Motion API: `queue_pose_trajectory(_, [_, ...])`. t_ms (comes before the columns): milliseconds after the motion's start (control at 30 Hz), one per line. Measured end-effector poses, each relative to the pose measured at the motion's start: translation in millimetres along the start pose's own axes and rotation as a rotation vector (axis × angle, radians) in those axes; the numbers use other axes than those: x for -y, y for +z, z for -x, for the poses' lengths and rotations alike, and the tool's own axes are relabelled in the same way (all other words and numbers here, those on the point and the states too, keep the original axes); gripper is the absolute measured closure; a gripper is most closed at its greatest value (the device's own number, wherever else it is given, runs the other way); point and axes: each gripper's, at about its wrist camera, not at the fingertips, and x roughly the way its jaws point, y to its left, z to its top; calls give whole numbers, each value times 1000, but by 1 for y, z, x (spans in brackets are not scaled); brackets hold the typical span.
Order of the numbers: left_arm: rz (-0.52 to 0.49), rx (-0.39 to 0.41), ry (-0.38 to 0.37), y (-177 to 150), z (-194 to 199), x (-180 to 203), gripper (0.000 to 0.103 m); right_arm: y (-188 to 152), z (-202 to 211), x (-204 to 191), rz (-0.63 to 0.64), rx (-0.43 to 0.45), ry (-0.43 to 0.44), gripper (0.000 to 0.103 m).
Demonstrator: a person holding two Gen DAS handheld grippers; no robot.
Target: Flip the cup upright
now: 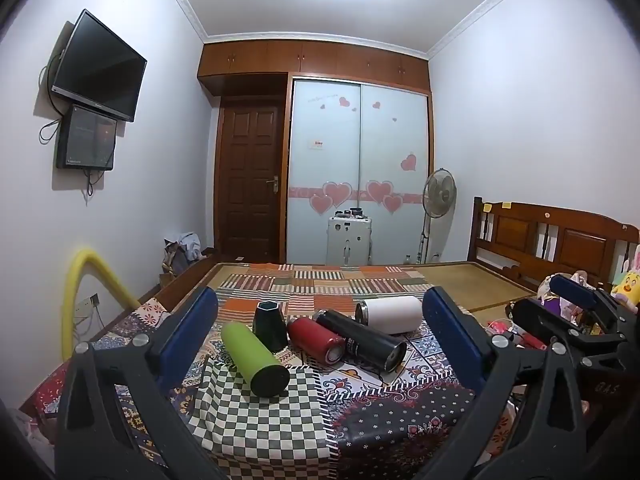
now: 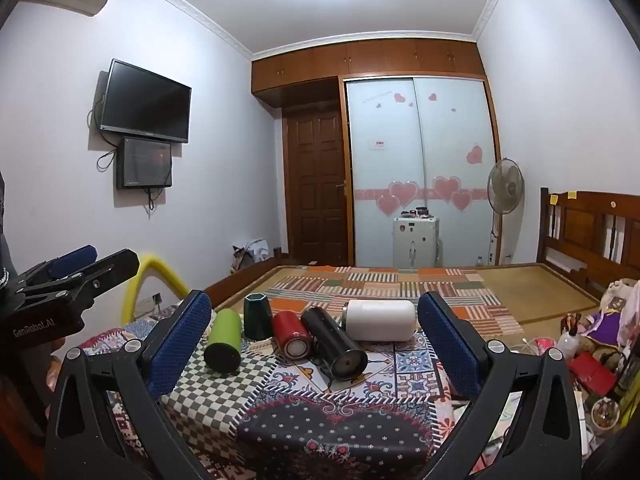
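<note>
Green cup (image 1: 254, 358) lay on its side on the patchwork cloth (image 1: 372, 420), long axis running eleven to five, base toward me. My left gripper (image 1: 320, 344) faced it nearer, gaping wide and empty; right gripper (image 2: 314, 344) likewise.

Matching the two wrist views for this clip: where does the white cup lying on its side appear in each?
Left wrist: white cup lies right of centre, behind the black cup, near the left gripper's right finger.
Right wrist: white cup lies right of centre, beside the right gripper's right finger.
Shared landmark: green cup on checkered cloth.
</note>
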Motion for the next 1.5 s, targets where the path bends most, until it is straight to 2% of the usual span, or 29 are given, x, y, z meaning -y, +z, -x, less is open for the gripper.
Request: queue_pose_trajectory(1500, [-28,17,-5,-1,4,10,0,1,6,7,2,9,0,0])
